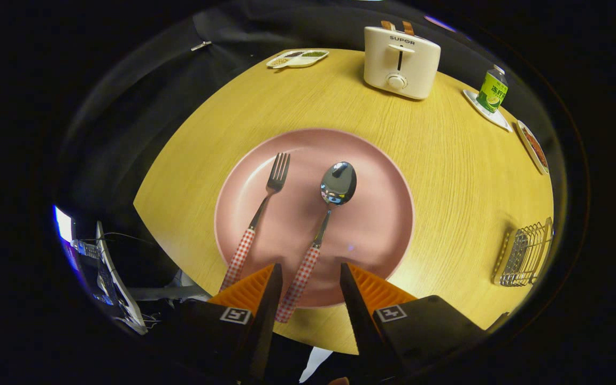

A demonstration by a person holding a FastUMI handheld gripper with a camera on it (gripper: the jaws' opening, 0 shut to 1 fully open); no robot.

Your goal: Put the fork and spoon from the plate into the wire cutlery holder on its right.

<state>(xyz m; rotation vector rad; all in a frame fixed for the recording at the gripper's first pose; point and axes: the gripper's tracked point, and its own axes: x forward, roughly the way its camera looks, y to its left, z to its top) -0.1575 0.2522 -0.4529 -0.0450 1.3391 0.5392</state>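
A: Looking down along the gripper (308,278), I see its fingers spread apart and grasping nothing. The spoon (326,214) lies on the pink plate (383,214) at frame centre, its checked handle running back between the fingers. The fork (262,214) lies just left of it, handle end passing by the left finger.

B: Handling characteristics?

A: Judged from appearance: both items are light and rigid. The polished metal necks and bowl will likely be slippery; the checked handles should offer better purchase. Recommended hold: across the spoon's handle, near its middle, since it lies flat against the plate and tends to pivot if pinched at one end.

B: Destination?

A: The wire cutlery holder (524,254) stands on the table (447,149) at lower right, well apart from the plate.
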